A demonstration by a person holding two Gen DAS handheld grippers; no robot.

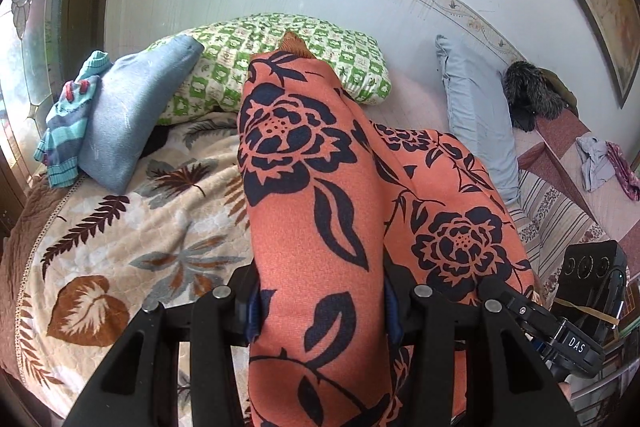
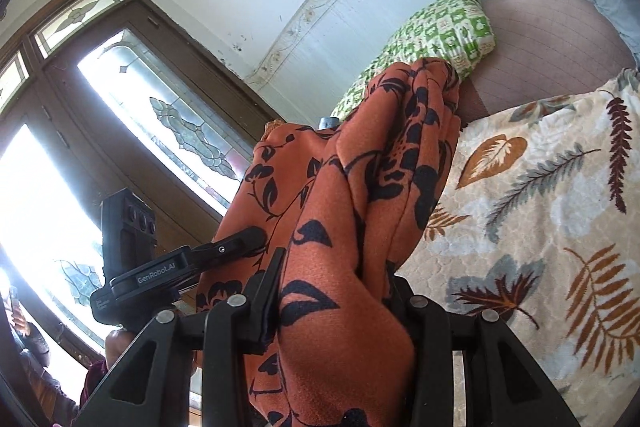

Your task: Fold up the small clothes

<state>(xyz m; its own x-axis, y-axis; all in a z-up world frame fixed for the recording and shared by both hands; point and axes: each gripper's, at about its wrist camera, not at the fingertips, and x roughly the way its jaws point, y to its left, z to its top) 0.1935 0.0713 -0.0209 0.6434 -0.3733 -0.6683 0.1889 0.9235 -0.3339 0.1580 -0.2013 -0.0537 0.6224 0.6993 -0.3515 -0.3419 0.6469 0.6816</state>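
An orange garment with dark blue flowers [image 1: 308, 187] hangs bunched over the bed and fills the middle of both views. My left gripper [image 1: 320, 307] is shut on one thick fold of it, and the blue pads press the cloth from both sides. My right gripper [image 2: 336, 311] is shut on another bunch of the same garment [image 2: 360, 187], held up above the leaf-patterned blanket [image 2: 540, 207]. The cloth hides both sets of fingertips. The right gripper's body [image 1: 576, 335] shows at the lower right of the left wrist view, close beside the left one.
A green checked pillow [image 1: 320, 51] and a grey-blue pillow [image 1: 476, 115] lie against the wall. A folded blue cloth [image 1: 132, 115] and a striped small garment [image 1: 64, 131] sit at the bed's left. A dark furry item [image 1: 532, 95] lies right. A glazed door [image 2: 120, 107] stands left.
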